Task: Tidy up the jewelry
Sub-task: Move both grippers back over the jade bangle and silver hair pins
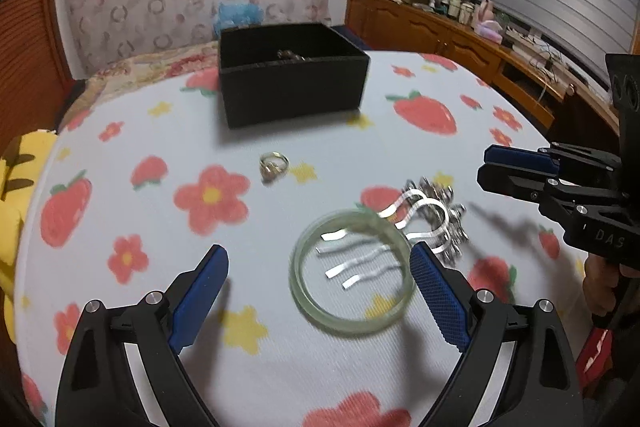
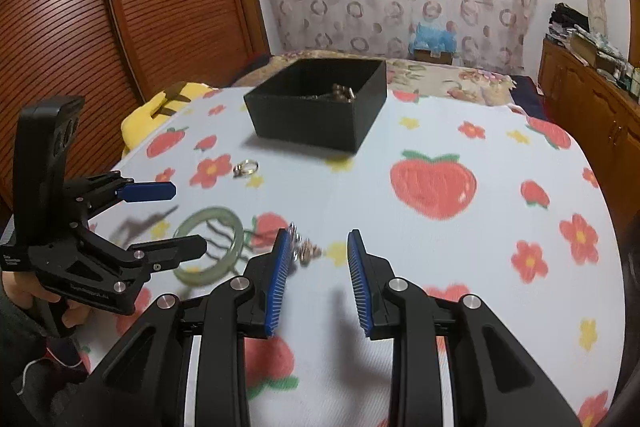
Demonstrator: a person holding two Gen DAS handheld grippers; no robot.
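A pale green bangle (image 1: 349, 327) (image 2: 199, 277) lies flat on the strawberry-print cloth. A silver hair comb with a jewelled head (image 1: 434, 223) (image 2: 305, 251) lies beside it, its teeth showing through the hoop. My left gripper (image 1: 318, 251) (image 2: 188, 219) hovers over the bangle, jaws wide and open, with the hoop nearer the right pad (image 1: 438, 297). My right gripper (image 2: 318, 235) (image 1: 486, 169) is open, nothing between its pads; the comb's head sits just outside its left finger. A small ring (image 1: 274, 163) (image 2: 246, 169) lies farther off, before an open black box (image 1: 294, 91) (image 2: 316, 123) holding some metal pieces.
A yellow cushion (image 1: 16, 187) (image 2: 160, 103) lies at the table's left edge. A wooden cabinet (image 1: 440, 31) with clutter runs along the right, and a slatted wooden door (image 2: 80, 7) stands on the left. A person's hand (image 2: 24, 291) holds the left gripper's handle.
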